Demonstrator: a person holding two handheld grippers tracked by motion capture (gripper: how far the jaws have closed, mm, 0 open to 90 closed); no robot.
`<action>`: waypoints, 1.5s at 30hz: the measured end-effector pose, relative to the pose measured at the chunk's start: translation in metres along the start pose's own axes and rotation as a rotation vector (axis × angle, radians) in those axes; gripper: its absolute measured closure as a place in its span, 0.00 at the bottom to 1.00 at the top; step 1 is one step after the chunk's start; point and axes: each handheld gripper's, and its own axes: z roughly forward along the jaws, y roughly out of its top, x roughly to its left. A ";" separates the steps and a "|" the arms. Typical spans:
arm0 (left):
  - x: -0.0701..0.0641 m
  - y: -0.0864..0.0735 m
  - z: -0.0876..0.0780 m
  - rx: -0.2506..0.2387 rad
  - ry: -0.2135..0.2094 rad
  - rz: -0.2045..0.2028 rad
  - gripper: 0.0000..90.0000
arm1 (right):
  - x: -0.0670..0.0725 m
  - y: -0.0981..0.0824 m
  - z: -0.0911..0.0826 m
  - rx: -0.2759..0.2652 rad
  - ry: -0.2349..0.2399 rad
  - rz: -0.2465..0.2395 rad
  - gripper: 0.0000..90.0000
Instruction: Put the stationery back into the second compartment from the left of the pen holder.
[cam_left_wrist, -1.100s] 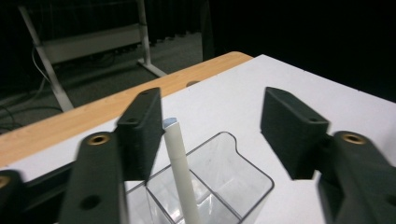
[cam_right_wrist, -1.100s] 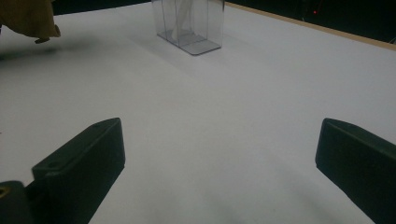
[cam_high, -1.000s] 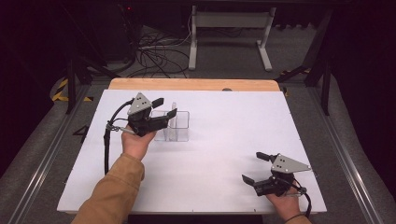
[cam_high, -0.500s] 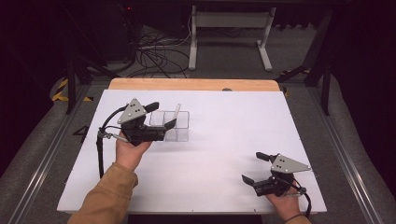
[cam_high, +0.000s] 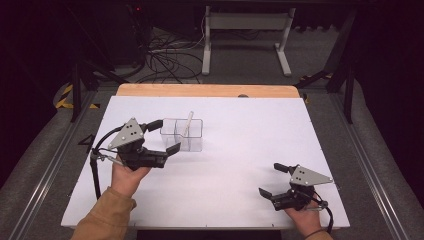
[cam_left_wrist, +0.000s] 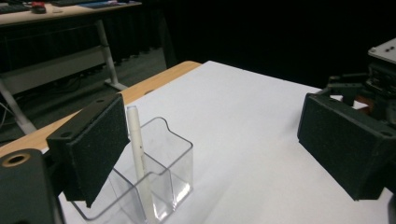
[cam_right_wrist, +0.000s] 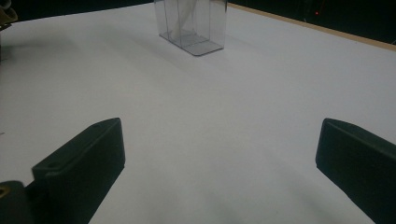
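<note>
Left claw (cam_high: 162, 136) backed off organizer (cam_high: 182, 134) | pen (cam_high: 187, 123) inside | jaws apart

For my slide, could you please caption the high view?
Open left gripper beside a clear box holding a white stick; right gripper open.

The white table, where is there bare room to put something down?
Most of the table is bare: the whole stretch between the clear container and the right gripper, and the far right side. It is crowded only where the left gripper sits beside the container and its white stick.
</note>
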 end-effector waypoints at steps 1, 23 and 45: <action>-0.001 -0.002 -0.003 0.004 -0.008 0.001 0.11 | 0.000 0.000 0.000 0.000 0.000 0.000 0.02; -0.013 -0.056 -0.030 0.086 -0.017 -0.010 0.05 | 0.000 0.001 0.001 0.010 0.030 -0.010 0.02; -0.003 -0.113 -0.038 0.121 -0.010 -0.054 0.04 | 0.001 0.001 0.001 0.011 0.043 -0.005 0.02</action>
